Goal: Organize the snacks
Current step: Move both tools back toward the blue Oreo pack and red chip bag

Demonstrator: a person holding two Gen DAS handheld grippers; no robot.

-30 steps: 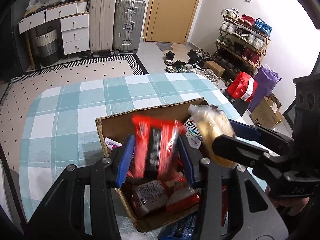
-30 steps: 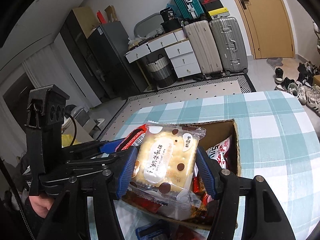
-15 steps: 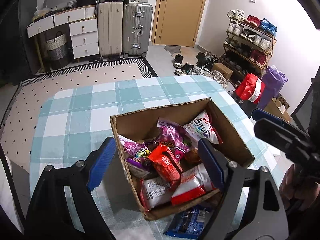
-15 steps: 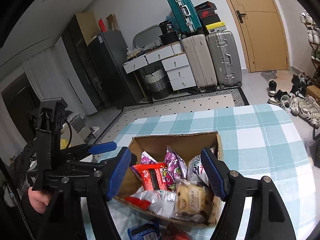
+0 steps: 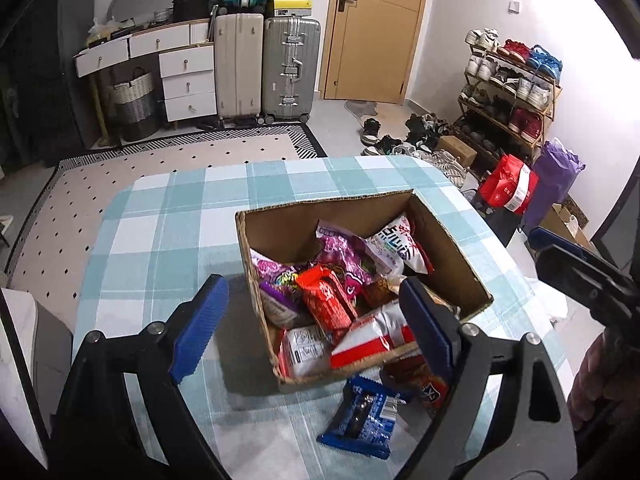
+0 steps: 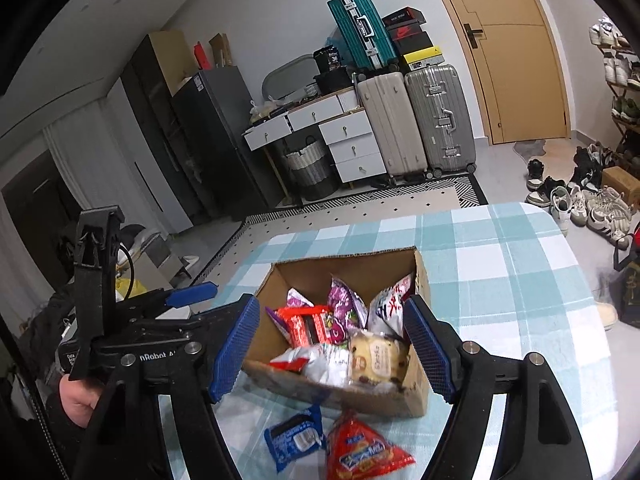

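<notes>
An open cardboard box (image 5: pixel 320 203) (image 6: pixel 344 258) full of snack packets stands on the teal checked table (image 5: pixel 168 220). A red packet (image 5: pixel 326 300) and a pale cookie packet (image 6: pixel 376 360) lie among them. In front of the box, a blue packet (image 5: pixel 362 416) (image 6: pixel 294 438) and an orange-red packet (image 6: pixel 360 452) lie on the cloth. My left gripper (image 5: pixel 312 304) hovers above the box's near left corner, jaws opening, nothing between them. My right gripper (image 6: pixel 332 308) hovers over the box's near side, jaws also opening and empty. Each gripper shows in the other's view, the right gripper (image 5: pixel 580 276) and the left gripper (image 6: pixel 188 294).
Beyond the table lie a patterned rug (image 5: pixel 160 160), white drawers (image 5: pixel 186 80), two upright suitcases (image 5: pixel 268 68) and a wooden door (image 5: pixel 372 28). A shoe rack (image 5: pixel 516 88), loose shoes and a red bag (image 5: pixel 506 190) stand at the right. A hand (image 6: pixel 76 400) holds the left gripper.
Both grippers opened and let go: the red packet left the left one, the cookie packet left the right one. Both packets now lie in the box. The grippers pulled back and up.
</notes>
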